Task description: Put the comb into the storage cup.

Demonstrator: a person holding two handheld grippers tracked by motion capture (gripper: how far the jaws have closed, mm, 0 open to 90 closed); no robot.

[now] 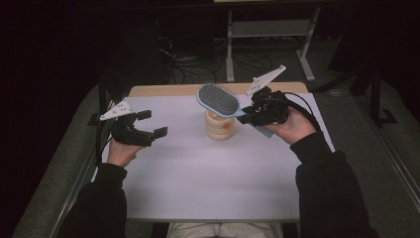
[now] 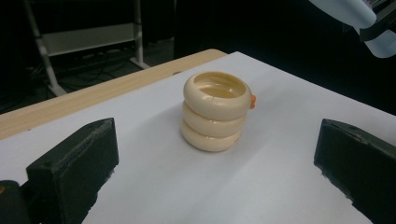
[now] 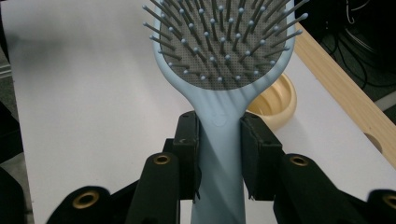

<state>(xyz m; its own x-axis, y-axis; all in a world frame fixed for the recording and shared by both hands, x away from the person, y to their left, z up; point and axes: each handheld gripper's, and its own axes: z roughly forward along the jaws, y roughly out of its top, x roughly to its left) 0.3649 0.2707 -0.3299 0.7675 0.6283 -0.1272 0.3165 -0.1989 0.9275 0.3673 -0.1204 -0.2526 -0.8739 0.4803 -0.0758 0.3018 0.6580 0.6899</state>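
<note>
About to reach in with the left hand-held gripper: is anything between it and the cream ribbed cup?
Nothing visible. The left hand-held gripper faces the cream ribbed cup across bare white tabletop; the hairbrush is held above the cup.

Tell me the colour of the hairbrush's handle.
Pale blue hairbrush handle, clearest in the right gripper view.

My white table (image 1: 198, 178) is evenly lit from above while the room behind stays dark, my jaws softly blurred up close.
</note>
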